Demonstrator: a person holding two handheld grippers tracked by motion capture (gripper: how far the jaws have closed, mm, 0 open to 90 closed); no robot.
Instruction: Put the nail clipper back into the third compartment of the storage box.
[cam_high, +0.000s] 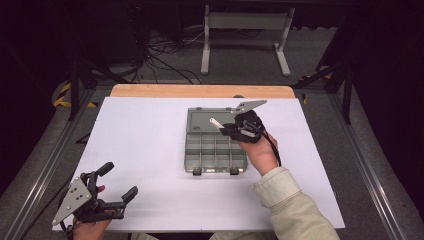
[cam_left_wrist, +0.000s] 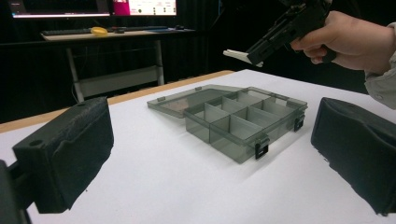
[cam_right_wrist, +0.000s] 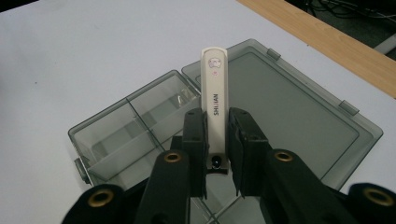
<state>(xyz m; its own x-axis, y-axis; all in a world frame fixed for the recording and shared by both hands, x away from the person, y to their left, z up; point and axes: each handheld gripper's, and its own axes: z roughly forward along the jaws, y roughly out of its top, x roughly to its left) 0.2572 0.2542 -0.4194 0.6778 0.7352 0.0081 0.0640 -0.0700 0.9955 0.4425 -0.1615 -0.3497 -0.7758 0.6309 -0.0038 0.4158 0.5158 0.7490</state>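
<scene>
A smoky grey plastic compartment box (cam_high: 216, 149) (cam_left_wrist: 243, 122) (cam_right_wrist: 135, 126) lies open on the white table sheet, its lid (cam_high: 205, 119) (cam_right_wrist: 289, 112) folded flat at the far side. My right gripper (cam_high: 223, 127) (cam_right_wrist: 217, 133) hovers over the box, shut on a slim white stick-shaped item (cam_high: 216, 122) (cam_right_wrist: 214, 93) (cam_left_wrist: 238, 54) printed with dark letters. The stick points out past the jaws toward the lid. My left gripper (cam_high: 120, 181) rests at the table's near left corner, its black padded fingers (cam_left_wrist: 70, 149) standing wide open with nothing between them.
The box's compartments look bare. A wooden table edge (cam_high: 200, 91) runs along the far side. Beyond it stand a white metal frame (cam_high: 245, 40) and loose cables on the floor. A desk with monitors (cam_left_wrist: 93, 18) stands in the dark background.
</scene>
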